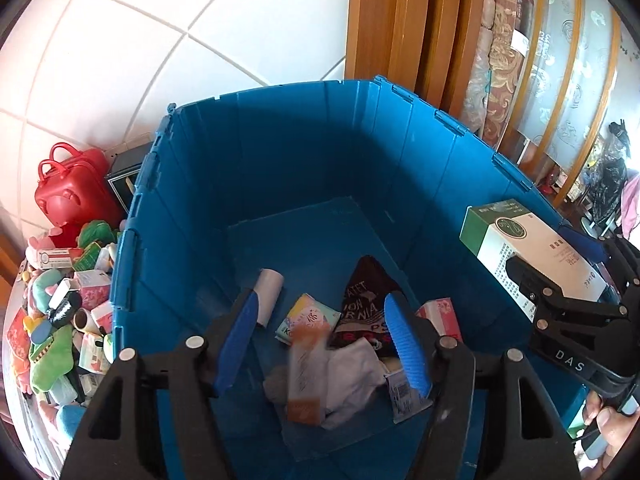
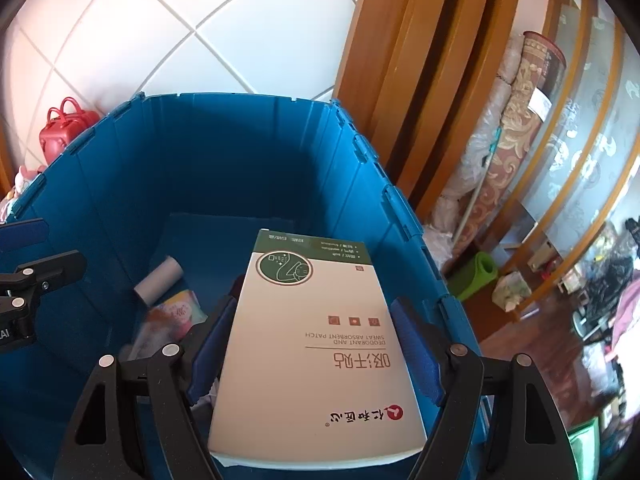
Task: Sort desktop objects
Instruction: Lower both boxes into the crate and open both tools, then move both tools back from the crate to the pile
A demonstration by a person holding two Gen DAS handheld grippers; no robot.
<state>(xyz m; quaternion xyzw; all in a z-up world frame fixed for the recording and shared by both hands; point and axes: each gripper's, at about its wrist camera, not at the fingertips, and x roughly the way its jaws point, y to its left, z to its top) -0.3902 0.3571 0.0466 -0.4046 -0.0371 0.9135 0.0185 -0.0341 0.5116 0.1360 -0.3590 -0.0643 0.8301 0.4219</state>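
Tiled wall behind bin (image 2: 100, 184): right gripper (image 2: 316, 340) pinches box (image 2: 316, 344) above it, long axis pointing forward; left gripper (image 1: 320, 340) spread, empty.

Smooth blue plastic bin (image 1: 200, 208), matt cardboard box (image 2: 316, 360), glossy wall tiles (image 1: 120, 60)

A white box with a green end (image 2: 316, 344), printed "Deodorant and Sweat Absorbent Patch", lies flat at the frame's lower centre, above the deep blue crate (image 2: 120, 184). An orange-and-white sachet (image 1: 306, 376), motion-blurred, shows at lower centre over the crate floor, where a paper tube (image 1: 269, 292), a pastel packet (image 1: 306, 318), dark printed fabric (image 1: 364, 304) and a white cloth (image 1: 352, 376) lie.
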